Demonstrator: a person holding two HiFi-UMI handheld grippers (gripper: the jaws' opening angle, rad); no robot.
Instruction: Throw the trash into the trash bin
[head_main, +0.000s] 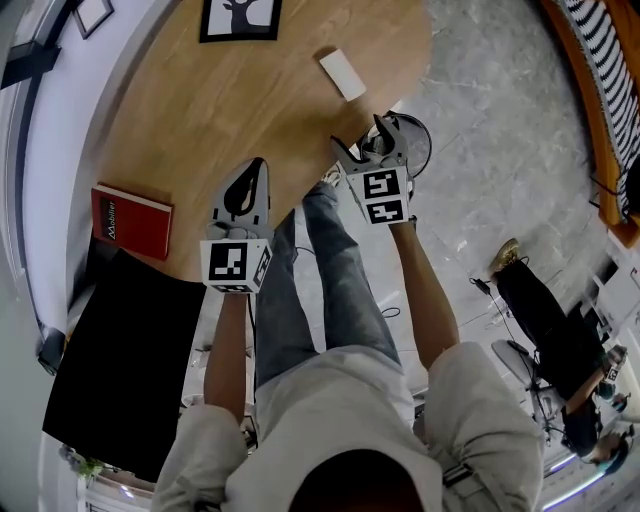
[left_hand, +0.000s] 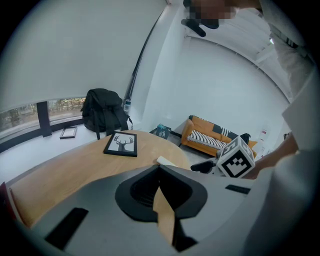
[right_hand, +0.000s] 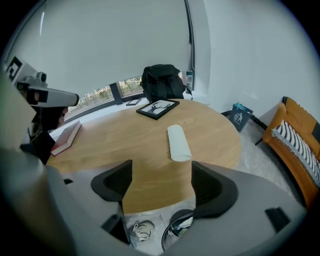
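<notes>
A round wooden table (head_main: 250, 100) carries a framed deer picture (head_main: 240, 18) at twelve o'clock and a red book (head_main: 131, 221) at eight o'clock.

Head view: the trash bin (head_main: 422, 145) sits mostly hidden behind the right gripper (head_main: 360, 135). In the right gripper view its rim is cut by the gripper's own body, and the contents are too small to tell, perhaps crumpled paper. The framed picture (head_main: 240, 18) is cut off by the head view's top edge. The red book (left_hand: 4, 200) is a sliver at the left gripper view's left edge. The sofa (right_hand: 295, 142) runs off the right gripper view's right side
</notes>
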